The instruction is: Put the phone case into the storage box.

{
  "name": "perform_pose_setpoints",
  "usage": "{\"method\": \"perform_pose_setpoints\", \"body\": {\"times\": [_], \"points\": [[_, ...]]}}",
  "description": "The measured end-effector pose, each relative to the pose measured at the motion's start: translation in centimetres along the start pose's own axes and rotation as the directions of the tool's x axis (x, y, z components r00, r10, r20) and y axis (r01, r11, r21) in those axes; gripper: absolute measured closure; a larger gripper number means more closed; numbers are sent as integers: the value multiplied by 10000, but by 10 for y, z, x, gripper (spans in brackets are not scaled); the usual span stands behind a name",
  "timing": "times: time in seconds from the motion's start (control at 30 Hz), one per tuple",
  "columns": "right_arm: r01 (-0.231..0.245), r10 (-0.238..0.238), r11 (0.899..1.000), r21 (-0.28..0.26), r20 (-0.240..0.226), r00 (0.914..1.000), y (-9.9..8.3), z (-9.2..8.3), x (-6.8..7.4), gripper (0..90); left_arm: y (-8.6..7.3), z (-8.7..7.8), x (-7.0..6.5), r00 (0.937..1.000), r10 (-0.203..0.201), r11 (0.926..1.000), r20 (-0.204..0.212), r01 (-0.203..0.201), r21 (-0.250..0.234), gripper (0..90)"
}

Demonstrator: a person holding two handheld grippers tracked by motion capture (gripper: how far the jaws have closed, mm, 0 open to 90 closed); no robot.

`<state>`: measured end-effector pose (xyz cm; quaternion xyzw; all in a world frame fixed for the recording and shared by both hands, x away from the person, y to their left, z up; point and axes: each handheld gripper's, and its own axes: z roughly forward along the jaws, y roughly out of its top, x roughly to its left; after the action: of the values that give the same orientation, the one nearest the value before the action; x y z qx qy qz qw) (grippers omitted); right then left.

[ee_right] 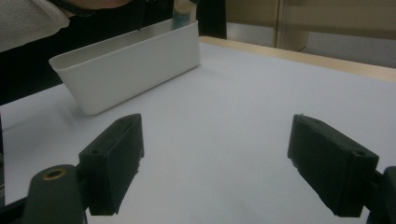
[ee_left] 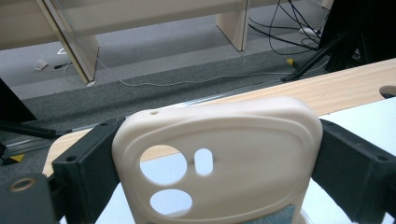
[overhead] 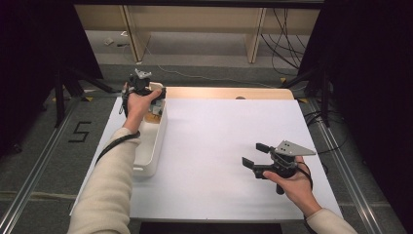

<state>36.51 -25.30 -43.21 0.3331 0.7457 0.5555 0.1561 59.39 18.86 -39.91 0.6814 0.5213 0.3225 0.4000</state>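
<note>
A cream phone case (ee_left: 243,140) with camera cut-outs stands upright between the black jaws of my left gripper (ee_left: 219,135), which is shut on its two side edges. In the high view that left gripper (overhead: 144,90) is held over the far end of a long white bin (overhead: 152,146) at the table's left side. My right gripper (overhead: 253,154) hovers low over the white table top (overhead: 219,136) at the near right, with its jaws wide apart and nothing between them. From the right gripper (ee_right: 217,140) view the white bin (ee_right: 135,60) lies ahead to the left.
A strip of bare wood (overhead: 229,92) runs along the table's far edge. Beyond it are wooden shelf legs (overhead: 253,39), loose cables (overhead: 287,34) on the grey floor and black stands (overhead: 63,83) on both sides. Something tan lies inside the bin (overhead: 153,117).
</note>
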Motion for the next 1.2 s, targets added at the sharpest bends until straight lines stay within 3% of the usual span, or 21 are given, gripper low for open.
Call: {"method": "perform_pose_setpoints", "body": {"times": [1.2], "points": [[27,-27,10000,11,-31,10000,0,1,0,190,2,3,0,9998,-123,9997,-147,126,194,73]]}}
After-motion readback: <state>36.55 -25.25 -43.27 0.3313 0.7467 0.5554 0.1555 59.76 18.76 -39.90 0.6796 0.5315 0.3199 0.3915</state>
